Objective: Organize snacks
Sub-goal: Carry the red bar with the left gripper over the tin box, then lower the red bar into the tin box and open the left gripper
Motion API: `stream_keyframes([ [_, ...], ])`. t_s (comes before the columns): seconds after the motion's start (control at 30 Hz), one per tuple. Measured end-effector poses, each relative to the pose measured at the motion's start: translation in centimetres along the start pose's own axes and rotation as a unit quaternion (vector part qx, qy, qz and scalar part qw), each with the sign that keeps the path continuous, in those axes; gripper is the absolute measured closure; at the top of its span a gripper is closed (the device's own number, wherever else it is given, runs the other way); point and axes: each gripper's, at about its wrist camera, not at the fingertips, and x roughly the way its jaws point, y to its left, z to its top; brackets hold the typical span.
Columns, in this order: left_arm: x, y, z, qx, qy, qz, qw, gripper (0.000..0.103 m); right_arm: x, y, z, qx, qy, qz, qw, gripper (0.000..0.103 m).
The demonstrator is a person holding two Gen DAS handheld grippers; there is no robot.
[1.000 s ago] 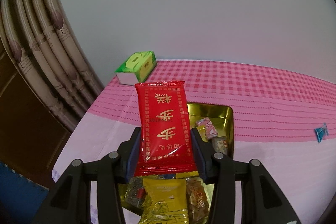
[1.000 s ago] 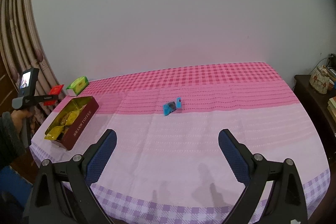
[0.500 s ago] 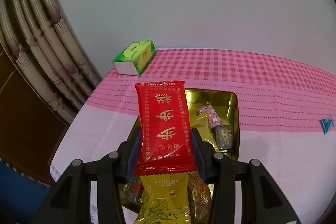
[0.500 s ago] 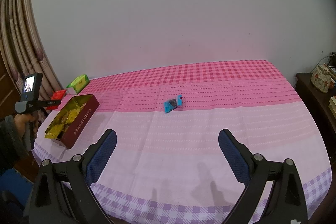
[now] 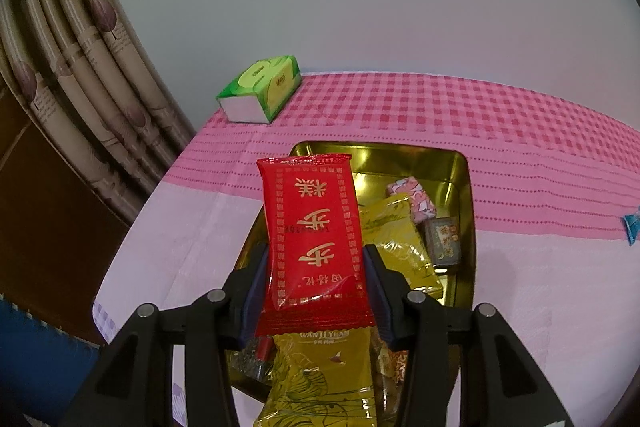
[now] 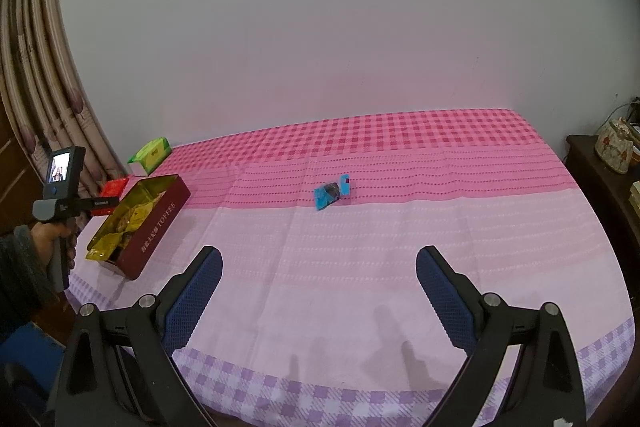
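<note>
We see the left claw [image 5: 316,287] clamped on a red snack packet [image 5: 314,239], its blue pads pressing the packet's two long edges near the lower end, so the packet stands up out of the claw and tilts away from the camera. The packet hangs above the near-left part of an open gold-lined tin [image 5: 464,187], which sits near the left edge of a surface covered in a pink checked cloth [image 5: 440,107]; we cannot tell whether it is a tabletop or a bed. Inside the tin we make out yellow packets [image 5: 396,239], a pink wrapped sweet [image 5: 416,195] toward the far right corner and a small grey box [image 5: 442,241] just beside it against the right wall. One more yellow packet [image 5: 320,379] lies below the claw, hanging over the tin's near end.

From the right wrist view, the right claw [image 6: 318,291] hovers with its jaws spread wide and nothing between them, over the near edge of the cloth. A blue wrapped snack [image 6: 331,191] lies alone around the middle of the cloth, well apart from both claws and from the tin. The tin's dark red side reads "TOFFEE". A person's hand [image 6: 54,239] in a dark sleeve holds the left tool's handle at the cloth's left edge. A green tissue box [image 5: 262,93] rests at the far left corner, beside a curtain [image 5: 80,67].
</note>
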Motion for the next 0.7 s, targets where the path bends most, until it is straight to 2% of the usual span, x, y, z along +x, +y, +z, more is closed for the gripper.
stream_keyframes([
  [0.37, 2.3, 1.1, -1.8, -0.016, 0.032, 0.000, 0.9994, 0.057, 0.4, 0.5, -0.2, -0.012, 0.004, -0.010, 1.000, 0.006],
  [0.7, 3.1, 0.9, -2.4, -0.017, 0.041, -0.004, 0.9990, 0.057, 0.7, 0.3, -0.2, -0.011, 0.007, -0.019, 1.000, 0.006],
])
